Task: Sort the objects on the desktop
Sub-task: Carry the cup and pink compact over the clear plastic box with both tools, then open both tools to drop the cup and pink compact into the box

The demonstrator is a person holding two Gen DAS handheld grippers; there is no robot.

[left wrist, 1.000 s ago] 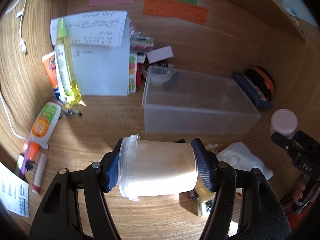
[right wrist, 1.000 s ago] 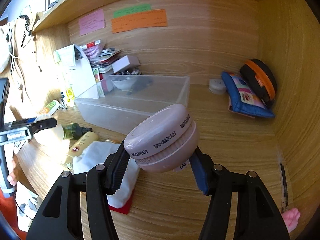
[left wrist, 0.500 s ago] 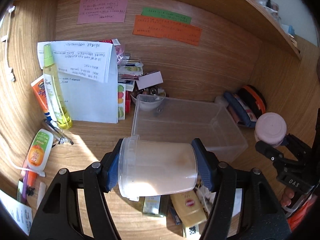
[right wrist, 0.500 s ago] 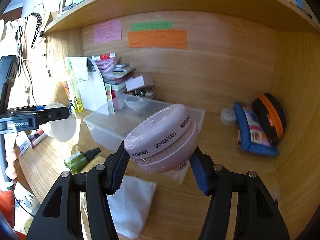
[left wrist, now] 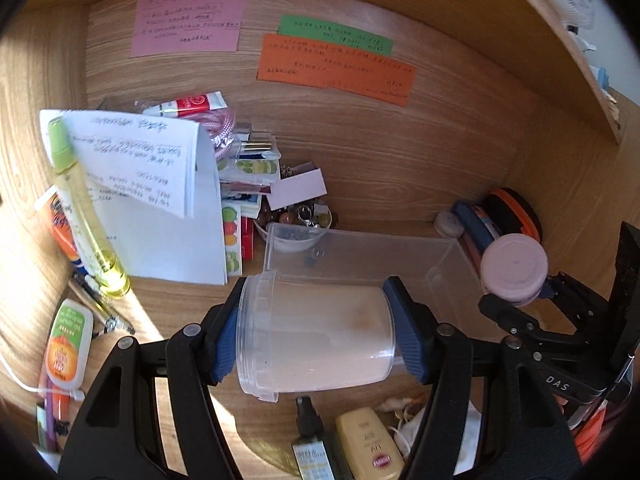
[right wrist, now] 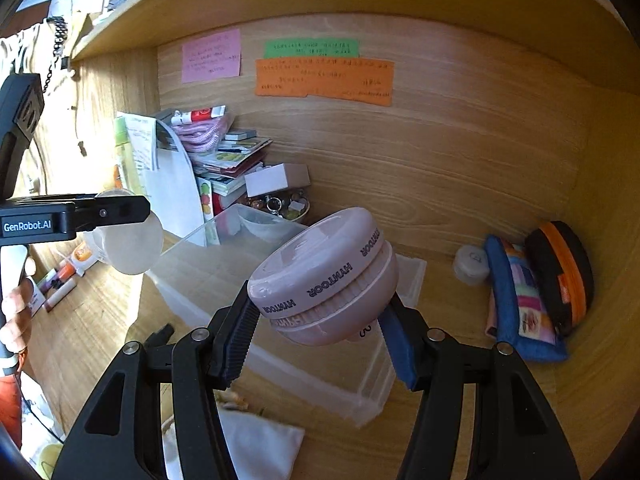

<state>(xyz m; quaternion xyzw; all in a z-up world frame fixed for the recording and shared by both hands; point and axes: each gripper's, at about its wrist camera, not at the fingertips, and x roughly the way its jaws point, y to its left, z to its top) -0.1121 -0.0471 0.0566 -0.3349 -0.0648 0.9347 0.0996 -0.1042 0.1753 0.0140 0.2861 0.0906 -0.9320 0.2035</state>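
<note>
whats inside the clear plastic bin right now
The clear plastic bin looks mostly bare: wood grain shows through its floor. A small dark item may lie near its far-left corner. The pink round case, held in the right gripper, hides part of the floor.

the left wrist view looks down from above the wooden desk [left wrist: 168,304] toward the back wall, close over the clear plastic storage bin [left wrist: 360,248]. the right wrist view sits lower and further right, facing the same wall across that bin [right wrist: 256,276]. both views share the bin, the orange paper note [left wrist: 336,68] [right wrist: 324,80] and each other's gripper.
</note>
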